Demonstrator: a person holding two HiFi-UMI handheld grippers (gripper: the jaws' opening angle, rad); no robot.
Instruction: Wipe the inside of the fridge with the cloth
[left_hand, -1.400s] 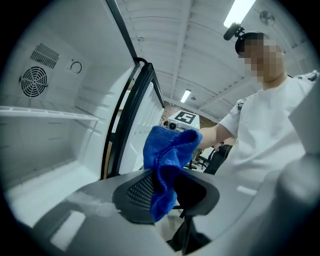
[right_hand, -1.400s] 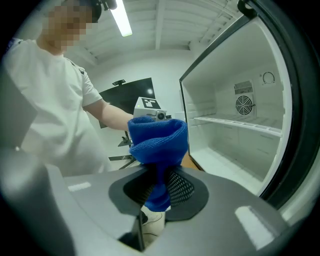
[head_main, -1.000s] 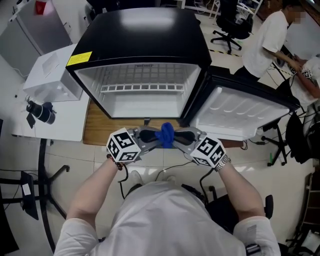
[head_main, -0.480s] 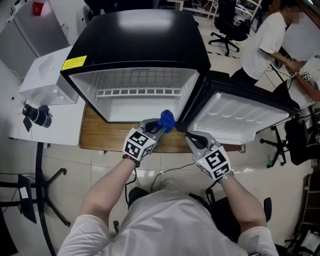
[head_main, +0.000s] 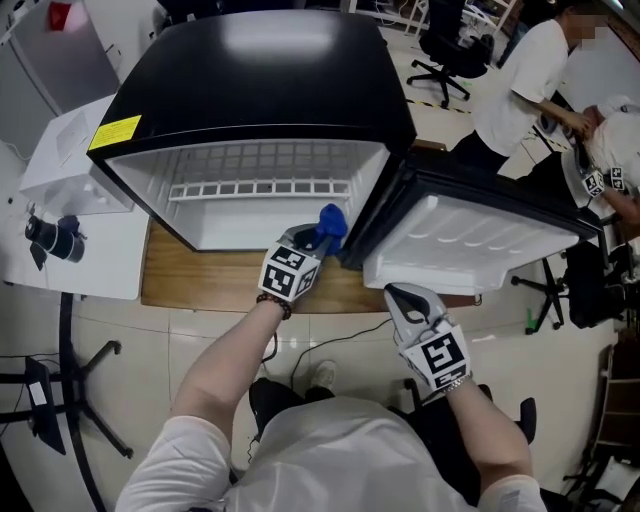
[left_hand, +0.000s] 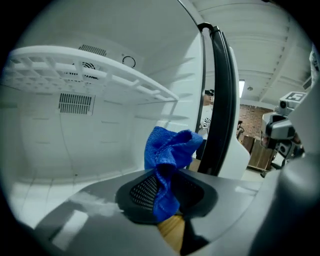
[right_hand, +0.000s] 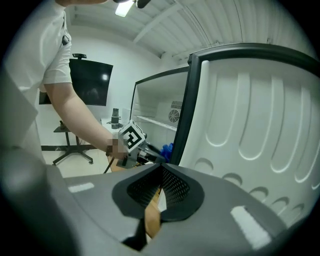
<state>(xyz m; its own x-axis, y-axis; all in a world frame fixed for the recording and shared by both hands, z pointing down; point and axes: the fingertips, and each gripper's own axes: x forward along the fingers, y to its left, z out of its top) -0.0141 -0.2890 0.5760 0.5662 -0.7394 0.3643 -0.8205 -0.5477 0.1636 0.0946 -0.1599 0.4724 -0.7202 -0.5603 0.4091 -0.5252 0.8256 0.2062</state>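
Left gripper view: the left claw pinches the blue cloth, which bunches up past its tips at 5 o'clock of the fridge opening. At 4 o'clock from it, the right claw has just been closing; it is shut and empty, below the open door.

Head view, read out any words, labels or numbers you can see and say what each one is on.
Yellow label at a top corner of the fridge: print too small to read.
Square markers on the left hand-held gripper and right hand-held gripper: black-and-white patterns, no words.
Nothing else legible.
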